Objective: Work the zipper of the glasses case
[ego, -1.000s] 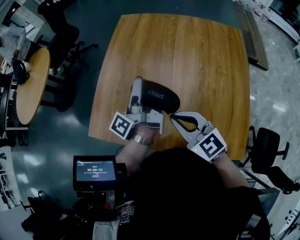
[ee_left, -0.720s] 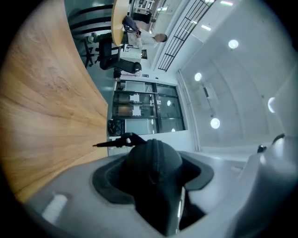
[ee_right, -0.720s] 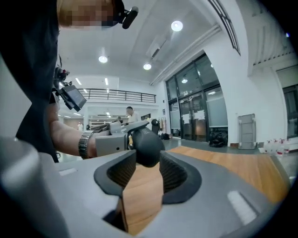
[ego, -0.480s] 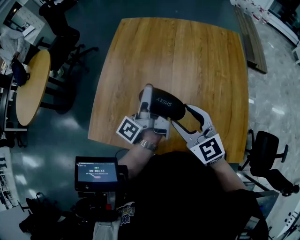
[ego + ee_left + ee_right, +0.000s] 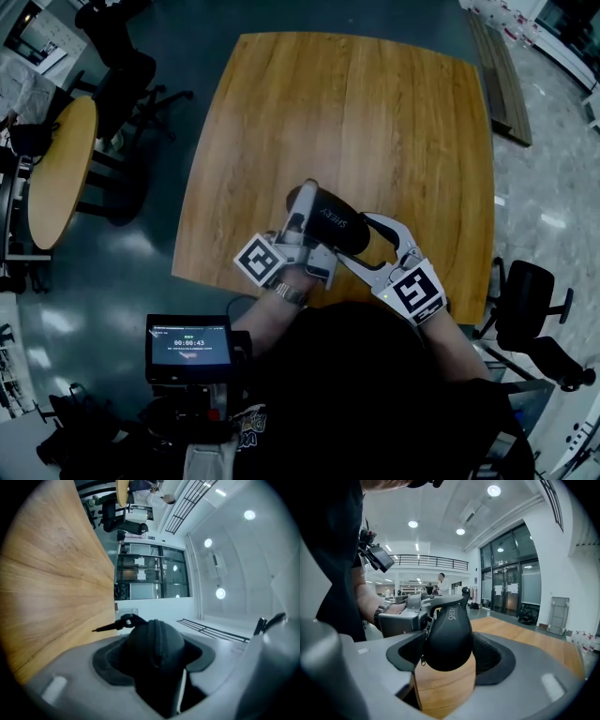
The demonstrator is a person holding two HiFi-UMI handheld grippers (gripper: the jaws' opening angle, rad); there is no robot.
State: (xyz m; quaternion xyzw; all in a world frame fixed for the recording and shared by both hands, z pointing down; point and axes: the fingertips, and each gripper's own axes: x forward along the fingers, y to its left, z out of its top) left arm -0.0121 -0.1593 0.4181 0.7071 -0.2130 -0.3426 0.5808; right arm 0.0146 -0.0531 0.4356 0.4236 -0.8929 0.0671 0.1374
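Observation:
The black glasses case [image 5: 342, 228] is held above the wooden table [image 5: 375, 112] near its front edge. My left gripper [image 5: 307, 208] is shut on the case's left end, and in the left gripper view the case [image 5: 157, 644] fills the space between the pads. My right gripper [image 5: 354, 239] straddles the case's right end and its jaws are opening. In the right gripper view the case [image 5: 447, 637] sits between the pads, with a gap on the right side. A small zipper pull [image 5: 423, 660] hangs at the case's lower left. The left gripper [image 5: 412, 611] shows behind it.
A round wooden table [image 5: 61, 169] and chairs stand at the far left. A black office chair [image 5: 534, 291] is at the right. A small screen [image 5: 190, 342] is mounted at the person's chest. A wrist with a watch [image 5: 379, 613] is behind the left gripper.
The right gripper's jaws, shut at the case's right tip before, have spread and now straddle that end. The left gripper and case have drifted right and toward the person.

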